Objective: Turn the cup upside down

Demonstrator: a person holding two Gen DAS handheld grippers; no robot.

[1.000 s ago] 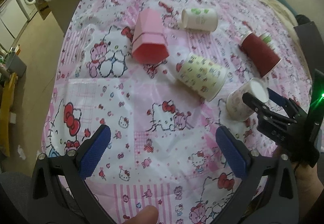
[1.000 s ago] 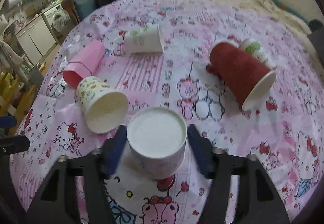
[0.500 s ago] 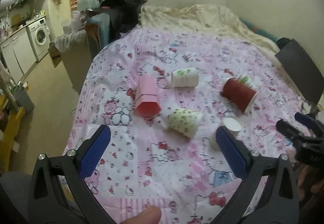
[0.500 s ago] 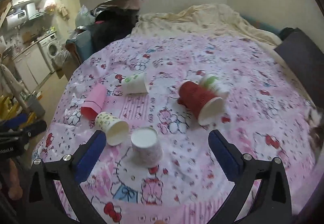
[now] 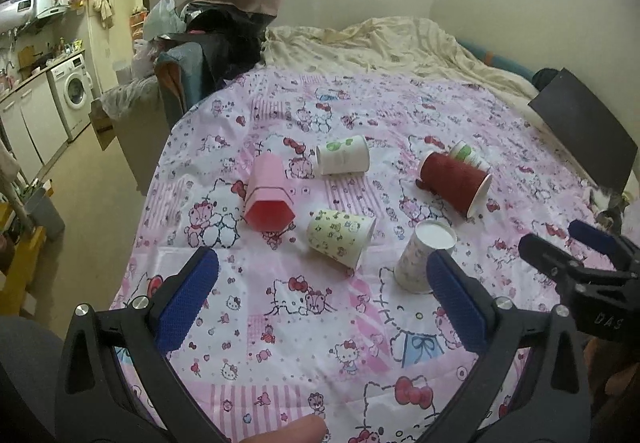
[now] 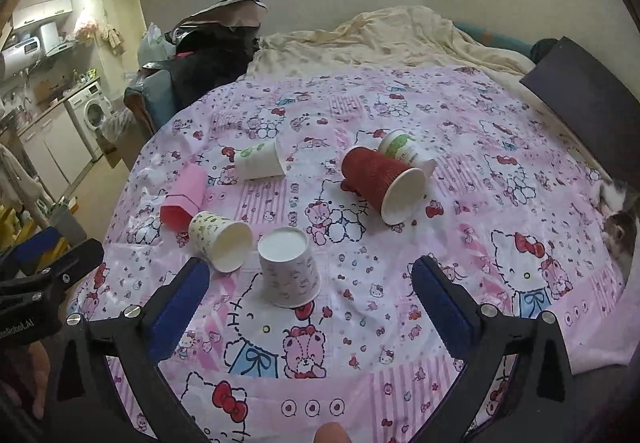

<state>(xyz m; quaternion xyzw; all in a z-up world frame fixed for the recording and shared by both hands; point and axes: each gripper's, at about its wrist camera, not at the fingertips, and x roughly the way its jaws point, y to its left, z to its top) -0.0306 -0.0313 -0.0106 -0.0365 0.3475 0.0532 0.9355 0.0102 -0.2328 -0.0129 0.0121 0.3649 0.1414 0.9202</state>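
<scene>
A white patterned paper cup (image 6: 290, 271) stands upside down on the pink cartoon bedspread (image 6: 480, 243); it also shows in the left wrist view (image 5: 424, 261). My right gripper (image 6: 310, 303) is open and empty, pulled back from that cup. My left gripper (image 5: 320, 295) is open and empty above the near edge of the bedspread (image 5: 280, 343). Lying on their sides are a yellow-patterned cup (image 6: 220, 239), a pink hexagonal cup (image 6: 184, 199), a white cup with green print (image 6: 260, 161), a red cup (image 6: 380, 183) and a green-labelled cup (image 6: 404, 149) behind it.
A beige blanket (image 6: 380, 39) lies at the far end of the bed. A dark board (image 6: 588, 103) stands at the right. A cat (image 6: 618, 219) lies at the right edge. Bags and a chair (image 5: 208, 55) stand beside the bed; a washing machine (image 5: 74, 95) stands far left.
My right gripper has opened, let go of the white patterned cup and drawn back and up. My left gripper has also risen and pulled back, so more of the room shows.
</scene>
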